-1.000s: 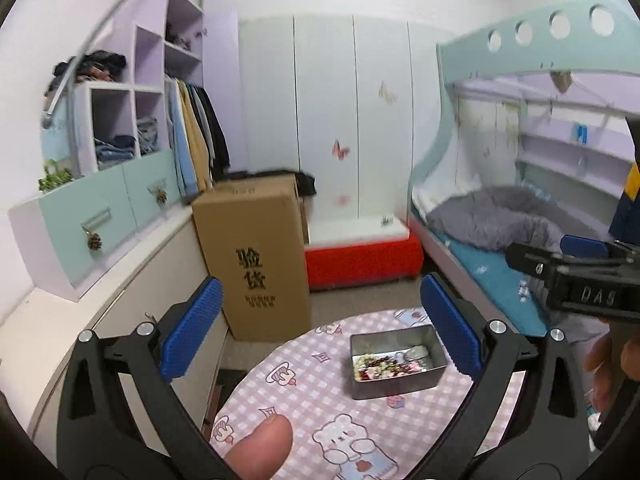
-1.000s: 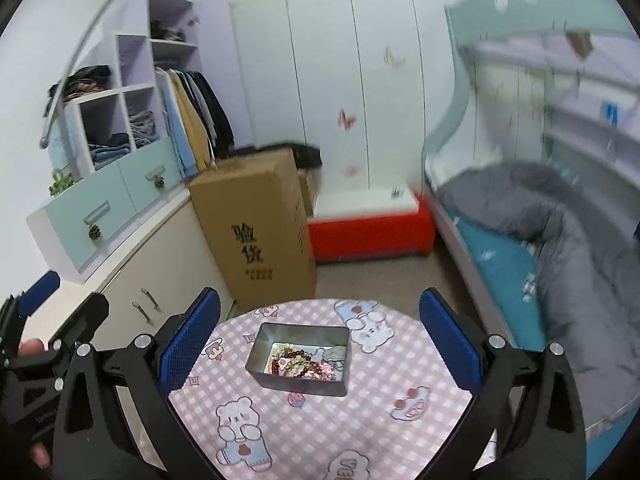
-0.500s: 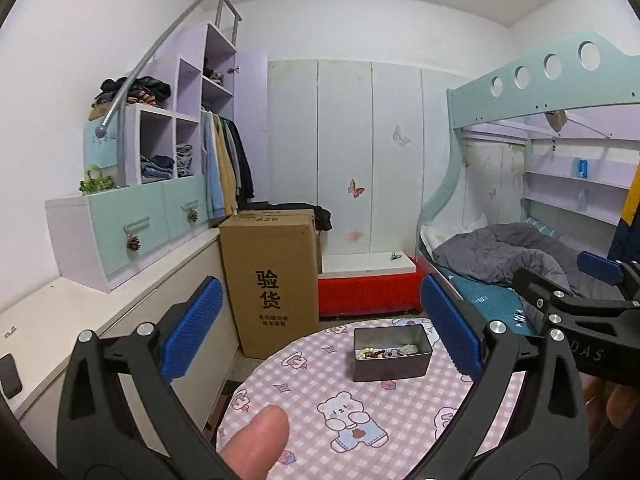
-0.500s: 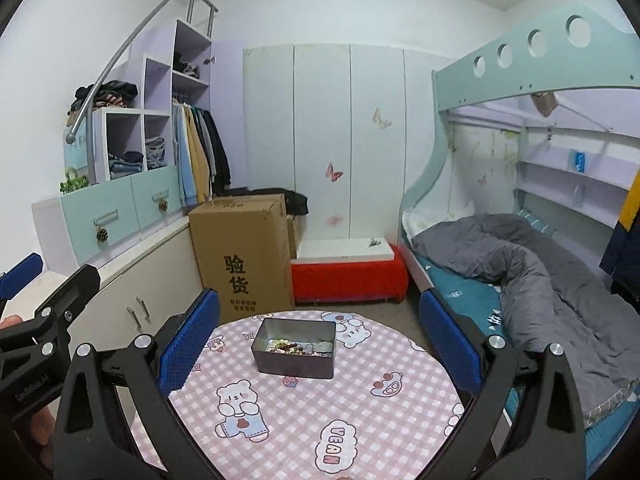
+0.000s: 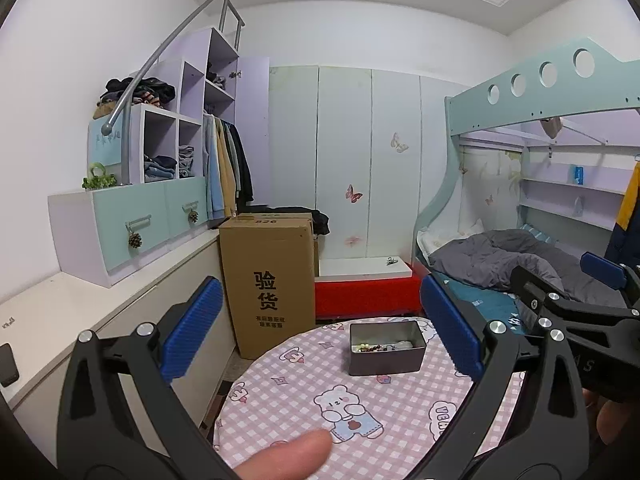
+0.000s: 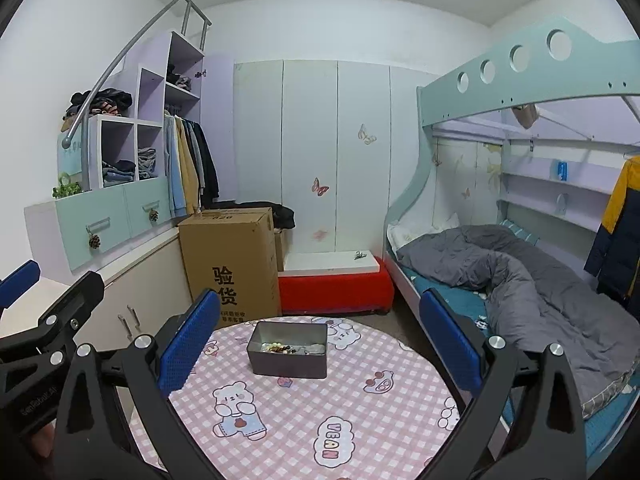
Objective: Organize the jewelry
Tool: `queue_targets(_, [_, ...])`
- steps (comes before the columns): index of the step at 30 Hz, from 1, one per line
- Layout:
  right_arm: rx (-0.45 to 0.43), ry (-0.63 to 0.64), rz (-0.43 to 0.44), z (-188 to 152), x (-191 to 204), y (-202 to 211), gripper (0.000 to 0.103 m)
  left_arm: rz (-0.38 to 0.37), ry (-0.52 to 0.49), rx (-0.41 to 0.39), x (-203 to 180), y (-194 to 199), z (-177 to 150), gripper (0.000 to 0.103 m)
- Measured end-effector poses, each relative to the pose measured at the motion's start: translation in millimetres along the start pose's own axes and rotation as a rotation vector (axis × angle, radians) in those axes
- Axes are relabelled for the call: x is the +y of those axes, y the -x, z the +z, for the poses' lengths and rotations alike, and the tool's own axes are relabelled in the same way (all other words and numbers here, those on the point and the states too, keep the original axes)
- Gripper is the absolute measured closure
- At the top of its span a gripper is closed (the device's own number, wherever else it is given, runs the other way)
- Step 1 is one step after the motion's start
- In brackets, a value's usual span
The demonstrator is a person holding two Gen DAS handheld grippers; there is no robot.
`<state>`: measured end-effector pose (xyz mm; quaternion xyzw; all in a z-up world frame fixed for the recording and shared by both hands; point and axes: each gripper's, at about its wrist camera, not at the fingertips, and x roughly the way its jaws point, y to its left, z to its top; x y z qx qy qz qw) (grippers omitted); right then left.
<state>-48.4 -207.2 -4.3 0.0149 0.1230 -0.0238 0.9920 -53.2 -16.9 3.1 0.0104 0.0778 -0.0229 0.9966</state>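
A grey metal tin (image 5: 386, 348) holding beads and jewelry sits on a round table with a pink checked cloth (image 5: 304, 392). It also shows in the right wrist view (image 6: 287, 349), with the cloth (image 6: 320, 408) around it. My left gripper (image 5: 320, 336) is open and empty, held above the table short of the tin. My right gripper (image 6: 320, 338) is open and empty, likewise back from the tin. Each gripper shows at the edge of the other's view.
A tall cardboard box (image 5: 269, 280) stands behind the table, beside a red bench (image 5: 362, 292). White cabinets (image 5: 120, 320) run along the left. A bunk bed with a grey quilt (image 6: 512, 276) is at the right.
Both grippers have pulled back and tilted up, so the tin looks smaller and more of the room and ceiling shows. Both stay open.
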Motion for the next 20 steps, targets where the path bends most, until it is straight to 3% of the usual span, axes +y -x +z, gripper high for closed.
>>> queue_targets(11, [0.0,0.001,-0.012,-2,0,-4,0.007,-0.04,0.025,0.008,8,-10,-5,0.006])
queue_targets(20, [0.005,-0.001,-0.001,-1,1,-12,0.007,0.003,0.027,0.02,10,-19,-7,0.006])
